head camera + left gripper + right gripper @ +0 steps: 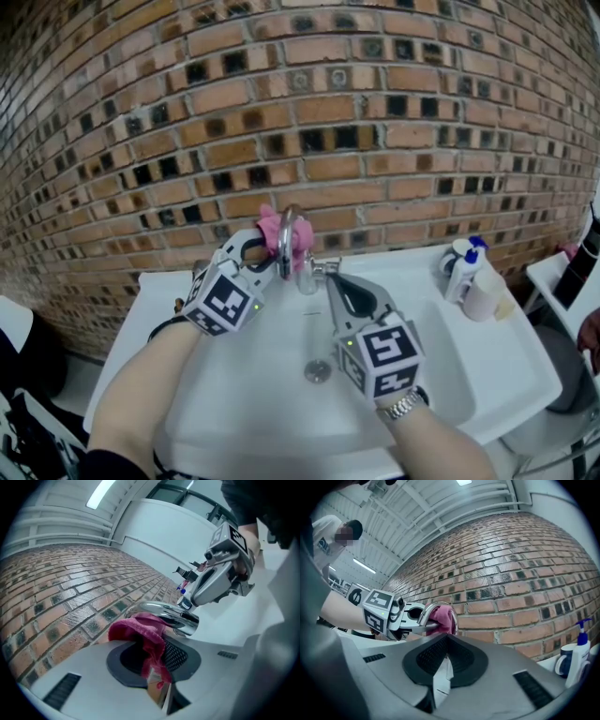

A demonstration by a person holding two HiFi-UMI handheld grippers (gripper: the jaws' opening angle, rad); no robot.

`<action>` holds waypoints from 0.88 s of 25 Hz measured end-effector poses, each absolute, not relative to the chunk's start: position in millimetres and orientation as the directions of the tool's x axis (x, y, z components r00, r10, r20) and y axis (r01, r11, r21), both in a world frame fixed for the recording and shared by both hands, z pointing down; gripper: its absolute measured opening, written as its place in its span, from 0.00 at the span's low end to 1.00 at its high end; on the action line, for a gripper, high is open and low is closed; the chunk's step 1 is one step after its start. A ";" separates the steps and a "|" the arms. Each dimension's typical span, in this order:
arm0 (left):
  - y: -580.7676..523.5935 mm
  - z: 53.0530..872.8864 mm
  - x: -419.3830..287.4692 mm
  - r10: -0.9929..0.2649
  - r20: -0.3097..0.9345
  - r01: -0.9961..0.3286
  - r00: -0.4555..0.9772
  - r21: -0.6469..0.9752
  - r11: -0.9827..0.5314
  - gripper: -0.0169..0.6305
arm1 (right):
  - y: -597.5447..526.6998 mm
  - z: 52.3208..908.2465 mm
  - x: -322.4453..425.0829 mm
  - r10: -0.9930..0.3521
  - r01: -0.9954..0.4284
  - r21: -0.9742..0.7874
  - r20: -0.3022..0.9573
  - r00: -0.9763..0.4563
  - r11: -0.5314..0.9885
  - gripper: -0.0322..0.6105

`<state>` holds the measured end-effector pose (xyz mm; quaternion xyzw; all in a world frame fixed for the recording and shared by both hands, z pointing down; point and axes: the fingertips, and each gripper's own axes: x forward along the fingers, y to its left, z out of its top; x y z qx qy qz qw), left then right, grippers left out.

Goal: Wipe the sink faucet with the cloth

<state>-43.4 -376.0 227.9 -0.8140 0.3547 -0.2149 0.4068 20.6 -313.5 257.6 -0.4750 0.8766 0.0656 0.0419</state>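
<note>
We are wiping the arch of the faucet, left gripper clamping the cloth; right gripper is waiting, jaws together; next, probably working down the spout.

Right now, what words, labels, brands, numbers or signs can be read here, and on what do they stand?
None can be read.
The left gripper and right gripper bear only black-and-white square markers, no letters.
Label on the pump bottle: too small to read.
</note>
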 end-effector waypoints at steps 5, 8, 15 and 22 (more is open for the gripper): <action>-365.4 236.8 -44.3 -0.746 0.060 -0.381 0.663 -0.831 -0.405 0.14 | -315.4 258.9 21.3 -0.829 -0.840 0.073 -0.134 -0.542 0.538 0.07; -361.2 242.3 -45.0 -0.746 0.066 -0.379 0.663 -0.829 -0.411 0.14 | -315.6 259.0 21.0 -0.828 -0.838 0.074 -0.131 -0.545 0.540 0.07; -356.0 260.5 -49.4 -0.743 0.104 -0.380 0.661 -0.807 -0.451 0.14 | -315.1 259.5 18.7 -0.825 -0.835 0.078 -0.127 -0.551 0.545 0.07; -350.7 278.4 -55.0 -0.740 0.143 -0.417 0.657 -0.748 -0.516 0.14 | -315.5 258.1 20.2 -0.824 -0.835 0.072 -0.138 -0.549 0.545 0.07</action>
